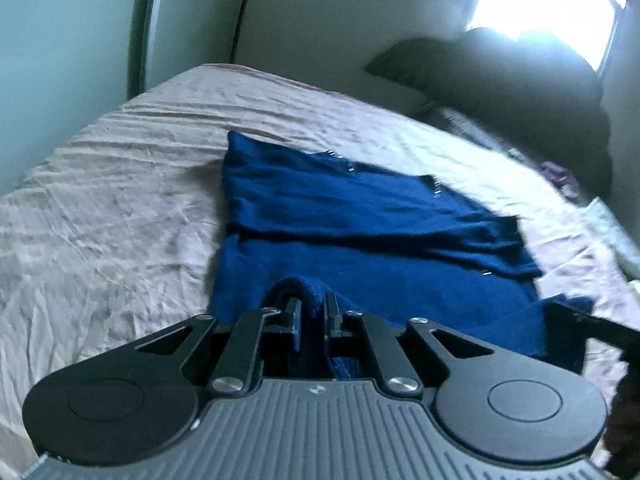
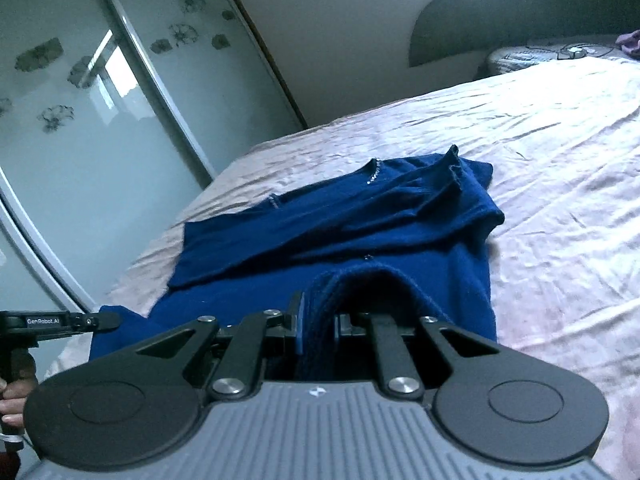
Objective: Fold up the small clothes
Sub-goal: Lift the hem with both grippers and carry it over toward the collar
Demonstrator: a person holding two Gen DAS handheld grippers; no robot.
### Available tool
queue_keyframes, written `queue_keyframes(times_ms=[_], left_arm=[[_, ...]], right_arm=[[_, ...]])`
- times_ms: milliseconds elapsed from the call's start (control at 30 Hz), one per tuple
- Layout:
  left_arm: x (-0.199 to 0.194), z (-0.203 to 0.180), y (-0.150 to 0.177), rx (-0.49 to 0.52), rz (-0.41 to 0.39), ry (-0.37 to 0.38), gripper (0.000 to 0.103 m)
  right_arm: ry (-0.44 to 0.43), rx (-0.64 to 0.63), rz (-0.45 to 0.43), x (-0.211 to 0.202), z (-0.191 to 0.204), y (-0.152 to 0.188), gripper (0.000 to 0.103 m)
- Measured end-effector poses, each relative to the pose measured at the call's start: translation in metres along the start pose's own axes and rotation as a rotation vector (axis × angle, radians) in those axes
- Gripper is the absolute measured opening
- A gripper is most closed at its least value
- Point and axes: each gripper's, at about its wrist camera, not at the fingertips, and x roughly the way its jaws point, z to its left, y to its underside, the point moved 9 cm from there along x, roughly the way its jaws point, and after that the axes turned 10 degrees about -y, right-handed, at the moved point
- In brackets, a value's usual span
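Wrinkled pale bed sheet (image 1: 120, 208) carries your work. Your left hand-held gripper (image 1: 312, 320) and right hand-held gripper (image 2: 318, 330) are each nearly closed, pinching the near hem of the blue sweater (image 2: 360, 224), which stretches toward twelve o'clock. You seem mid-fold; next, carry both corners evenly toward the collar.

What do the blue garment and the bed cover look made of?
Blue garment: likely a soft matte knit, with a fuzzy nap and ribbed hem; small shiny studs near the neckline. Bed cover: pale thin cloth, probably satin-like, with a slight sheen and fine creases.
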Motion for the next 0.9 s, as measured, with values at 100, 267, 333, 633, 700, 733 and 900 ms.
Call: queue_keyframes(times_ms=[100,267,333,633,700,733,900], left_arm=[[0.012,-0.001,0.002,0.016,0.009,-0.037,0.009],[0.026,-0.001,0.003,0.037,0.023,-0.064,0.009],[0.029,-0.001,0.003,0.043,0.028,-0.072,0.01],[0.038,-0.004,0.0,0.072,0.028,-0.103,0.01],[0.04,-0.005,0.0,0.077,0.027,-0.107,0.01],[0.04,-0.005,-0.001,0.079,0.026,-0.109,0.01],[0.043,-0.007,-0.002,0.087,0.024,-0.117,0.01]], right_arm=[[0.013,-0.003,0.012,0.01,-0.004,0.002,0.013],[0.03,-0.006,0.031,0.021,-0.01,0.004,0.013],[0.034,-0.004,0.036,0.024,-0.012,0.005,0.013],[0.046,-0.025,0.038,0.03,-0.01,0.003,0.013],[0.045,-0.026,0.036,0.03,-0.01,0.002,0.013],[0.044,-0.024,0.034,0.031,-0.011,0.001,0.013],[0.038,-0.018,0.029,0.032,-0.014,-0.002,0.013]])
